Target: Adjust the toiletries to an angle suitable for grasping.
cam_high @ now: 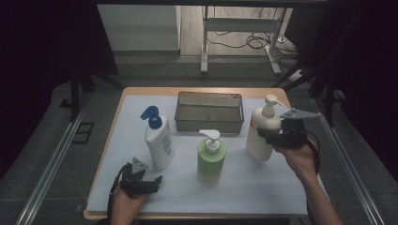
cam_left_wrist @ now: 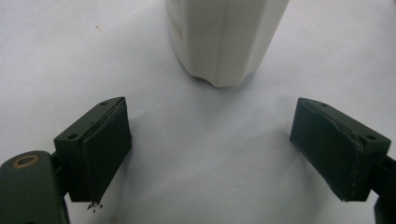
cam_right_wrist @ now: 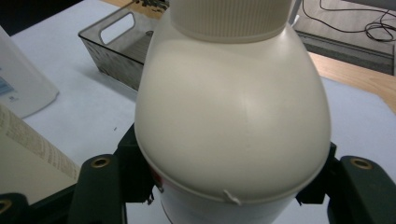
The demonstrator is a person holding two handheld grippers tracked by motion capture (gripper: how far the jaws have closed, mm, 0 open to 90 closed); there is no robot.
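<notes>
High view, nearest edge first: left hand-held gripper (cam_high: 149, 182) is resting low on the white sheet at the near left of the bench (cam_high: 197, 91), jaws spread wide and holding nothing. Left gripper view is confirming this, with both black pads standing well apart over bare sheet and the base of a white bottle with a blue pump (cam_left_wrist: 227, 39) sitting ahead of them, not touching. That bottle (cam_high: 159, 140) is standing upright just beyond the left hand-held gripper in the high view. A green pump bottle (cam_high: 210, 161) is standing upright near the middle of the sheet, apart from the others. Farther right, the right hand-held gripper (cam_high: 264, 135) is clamping the cream pump bottle (cam_high: 261, 133) from the right side, and the person's right hand (cam_high: 298, 157) is carrying the tool. The cream bottle is leaning slightly; I cannot tell from this view whether its base is touching the sheet. Right gripper view is looking along the jaws at the cream bottle's rounded shoulder (cam_right_wrist: 233, 112), with a pad pressing on each flank of the body. Beyond the bottles, a grey mesh basket (cam_high: 209, 123) is sitting at the far middle of the bench, just left of the cream bottle. Farthest back, floor cables and a white frame leg are showing past the bench edge.
</notes>
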